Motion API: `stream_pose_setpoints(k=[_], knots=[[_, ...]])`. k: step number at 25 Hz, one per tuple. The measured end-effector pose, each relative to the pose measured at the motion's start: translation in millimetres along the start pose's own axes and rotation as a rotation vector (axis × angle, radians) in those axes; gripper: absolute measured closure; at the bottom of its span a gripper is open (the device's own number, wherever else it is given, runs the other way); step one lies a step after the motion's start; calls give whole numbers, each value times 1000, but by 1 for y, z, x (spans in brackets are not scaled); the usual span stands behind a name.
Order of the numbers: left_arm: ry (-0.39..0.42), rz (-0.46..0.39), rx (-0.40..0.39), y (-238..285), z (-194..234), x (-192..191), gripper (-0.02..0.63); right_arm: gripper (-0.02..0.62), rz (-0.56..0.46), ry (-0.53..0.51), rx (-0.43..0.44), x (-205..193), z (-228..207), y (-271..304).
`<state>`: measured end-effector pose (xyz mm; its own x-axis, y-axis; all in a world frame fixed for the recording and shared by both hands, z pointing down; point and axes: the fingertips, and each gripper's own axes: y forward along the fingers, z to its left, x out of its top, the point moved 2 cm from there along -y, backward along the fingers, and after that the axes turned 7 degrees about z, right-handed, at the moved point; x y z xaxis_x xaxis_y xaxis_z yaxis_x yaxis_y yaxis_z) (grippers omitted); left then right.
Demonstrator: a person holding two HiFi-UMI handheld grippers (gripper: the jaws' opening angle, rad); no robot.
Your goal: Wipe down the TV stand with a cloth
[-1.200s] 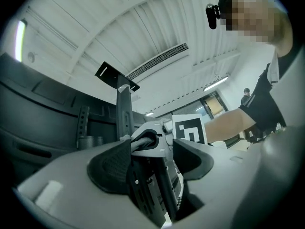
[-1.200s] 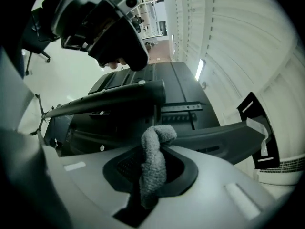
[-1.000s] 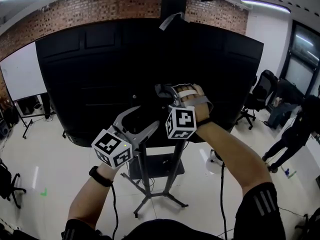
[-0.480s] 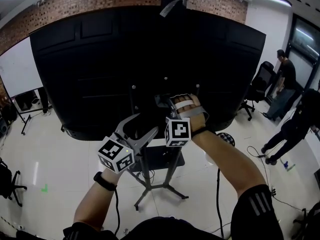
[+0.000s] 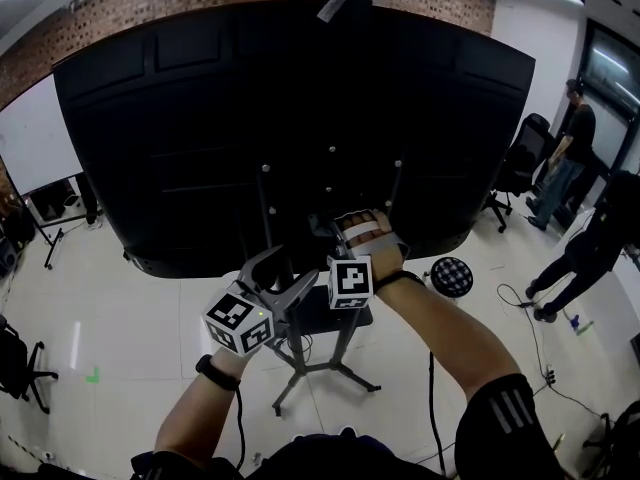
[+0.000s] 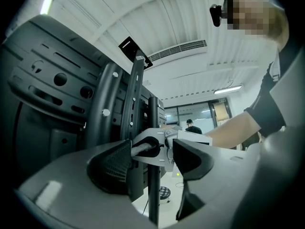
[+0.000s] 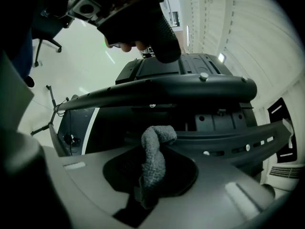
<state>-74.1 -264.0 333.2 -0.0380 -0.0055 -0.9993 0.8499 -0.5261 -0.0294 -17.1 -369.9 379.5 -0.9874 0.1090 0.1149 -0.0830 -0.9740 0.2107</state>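
The TV stand [image 5: 342, 353] is a black post frame on splayed legs, carrying a big black TV [image 5: 200, 118] seen from behind. My right gripper [image 5: 324, 228] is up against the posts under the TV, shut on a grey cloth [image 7: 153, 163] whose free end curls up toward a black bar [image 7: 162, 92] of the stand. My left gripper [image 5: 272, 274] stands open just left of it. In the left gripper view a stand post [image 6: 153, 185] runs up between the left gripper's [image 6: 150, 163] spread jaws; whether they touch it is unclear.
A small shelf [image 5: 322, 315] sits low on the stand. A round stool [image 5: 452, 276] and cables lie on the floor to the right. Two people [image 5: 592, 253] stand at the far right near office chairs [image 5: 515, 173]. A whiteboard [image 5: 35, 148] is at the left.
Both grippers have sunk lower in the head view, down along the stand's posts below the TV. A person at the right has walked farther right.
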Motion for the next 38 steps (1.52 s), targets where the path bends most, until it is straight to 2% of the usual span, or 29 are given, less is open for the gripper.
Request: stream_pose_setpoints(k=[10,13,17,22,27,34,38], knots=[[-42,40,8,3,5,-28,307,538,2,-4,89,6,50,10],[-41,36,5,3,5,-26,307,538,-38,88,97,9,40,-1],[7,13,-12,8,-4,-11,307,537,-153,320,106,8,10,-33],[84,-42,-54,22,-27,26,307,537,-247,517,4,-22,-48,-83],[130,-91,-109,44,-54,59,307,536,-270,695,-106,-85,-99,-115],[171,-116,-157,86,-77,85,307,535,-232,773,-176,-152,-127,-106],[189,-116,-151,106,-84,91,302,535,-244,782,-191,-171,-140,-91]])
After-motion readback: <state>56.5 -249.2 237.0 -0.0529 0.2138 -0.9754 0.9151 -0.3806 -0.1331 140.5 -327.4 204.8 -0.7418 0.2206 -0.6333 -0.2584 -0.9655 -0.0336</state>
